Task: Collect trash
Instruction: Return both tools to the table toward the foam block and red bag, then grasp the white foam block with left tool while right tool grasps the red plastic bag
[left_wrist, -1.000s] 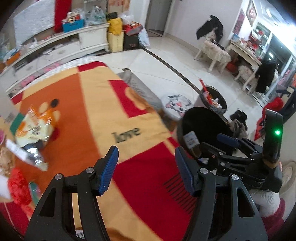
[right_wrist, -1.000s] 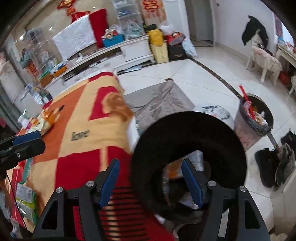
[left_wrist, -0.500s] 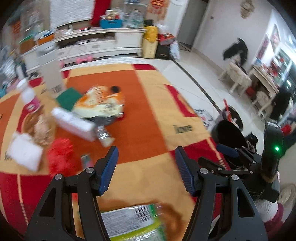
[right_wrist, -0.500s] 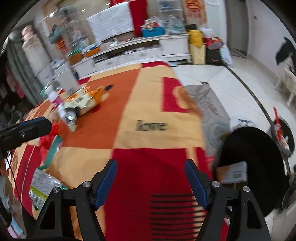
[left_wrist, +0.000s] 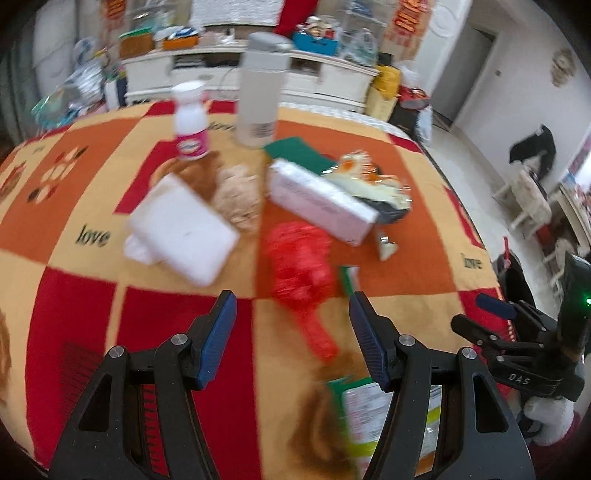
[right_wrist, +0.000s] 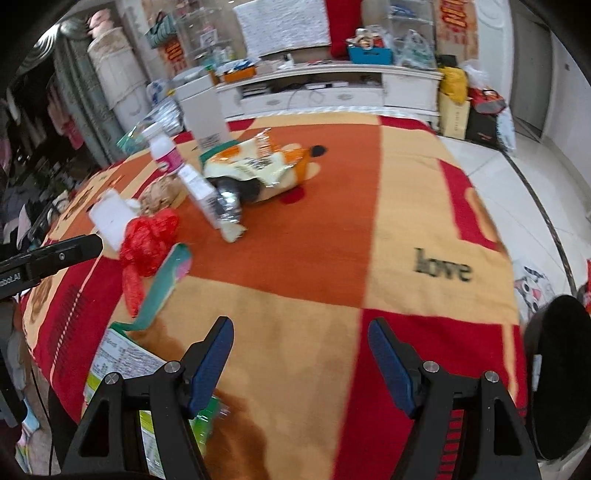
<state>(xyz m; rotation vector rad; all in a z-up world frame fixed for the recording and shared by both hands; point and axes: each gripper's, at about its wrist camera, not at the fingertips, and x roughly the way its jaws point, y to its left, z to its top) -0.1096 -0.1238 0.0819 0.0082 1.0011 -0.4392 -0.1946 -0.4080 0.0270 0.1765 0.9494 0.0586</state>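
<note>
Trash lies on a table under an orange, red and yellow blanket (left_wrist: 406, 266). In the left wrist view my left gripper (left_wrist: 292, 317) is open just in front of a crumpled red plastic bag (left_wrist: 299, 266), not touching it. Behind the bag are a white box (left_wrist: 317, 199), an orange and white snack bag (left_wrist: 369, 181) and a white foam block (left_wrist: 181, 232). A green and white packet (left_wrist: 369, 406) lies under the right finger. My right gripper (right_wrist: 299, 343) is open over bare blanket, holding nothing. Its view shows the red bag (right_wrist: 147, 236), the snack bag (right_wrist: 258, 170) and a green strip (right_wrist: 162, 288).
A pink-labelled bottle (left_wrist: 190, 125) and a tall white flask (left_wrist: 260, 92) stand at the back of the table. A round black bin (right_wrist: 557, 369) sits off the table's right edge. White cabinets (right_wrist: 332, 92) line the far wall, with tiled floor (right_wrist: 535, 166) on the right.
Both views have swung left, away from the black bin and onto the trash pile. The red bag now lies right before the left gripper. The right jaws stand a little wider.
</note>
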